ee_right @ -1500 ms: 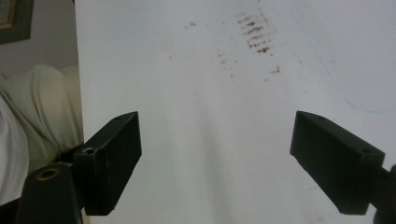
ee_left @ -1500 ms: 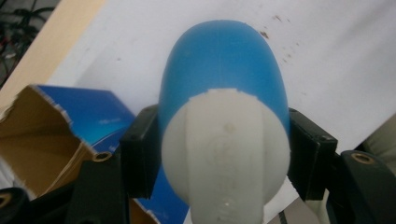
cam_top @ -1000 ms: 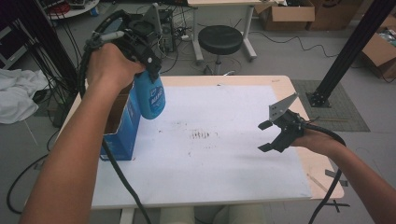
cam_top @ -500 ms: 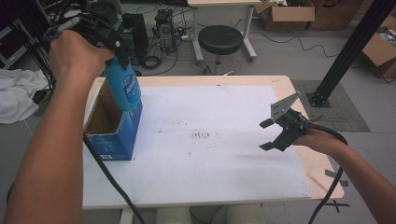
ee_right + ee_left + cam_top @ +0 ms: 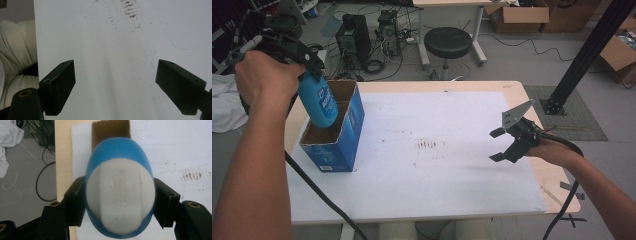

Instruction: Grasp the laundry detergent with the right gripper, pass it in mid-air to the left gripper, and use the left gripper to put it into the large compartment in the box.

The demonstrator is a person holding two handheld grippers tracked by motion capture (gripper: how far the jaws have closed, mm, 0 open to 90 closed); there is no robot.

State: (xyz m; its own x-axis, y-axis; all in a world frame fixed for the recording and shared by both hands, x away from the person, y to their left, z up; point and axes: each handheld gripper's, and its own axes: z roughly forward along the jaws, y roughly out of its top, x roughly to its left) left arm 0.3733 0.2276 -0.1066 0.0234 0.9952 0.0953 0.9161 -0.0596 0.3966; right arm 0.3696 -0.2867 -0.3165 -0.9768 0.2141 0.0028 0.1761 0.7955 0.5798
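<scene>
1. Over the open blue box (image 5: pixel 334 131) at the counter's (image 5: pixel 472 87) left side, the left tool (image 5: pixel 292 47) hangs with a blue bottle (image 5: pixel 318 103) pinched between its jaws.
2. Step in hand, by my read: lowering the bottle into the box. Next move calls for a straight drop, clear of the cardboard walls, then letting go.
3. Bottle's long axis runs near upright, slightly tilted; its white-topped upper end (image 5: pixel 121 197) sits in the jaws, its base points down into the opening.
4. Right tool (image 5: pixel 512 142) waits wide apart and empty over the white sheet (image 5: pixel 105 62), well apart from the box.
</scene>
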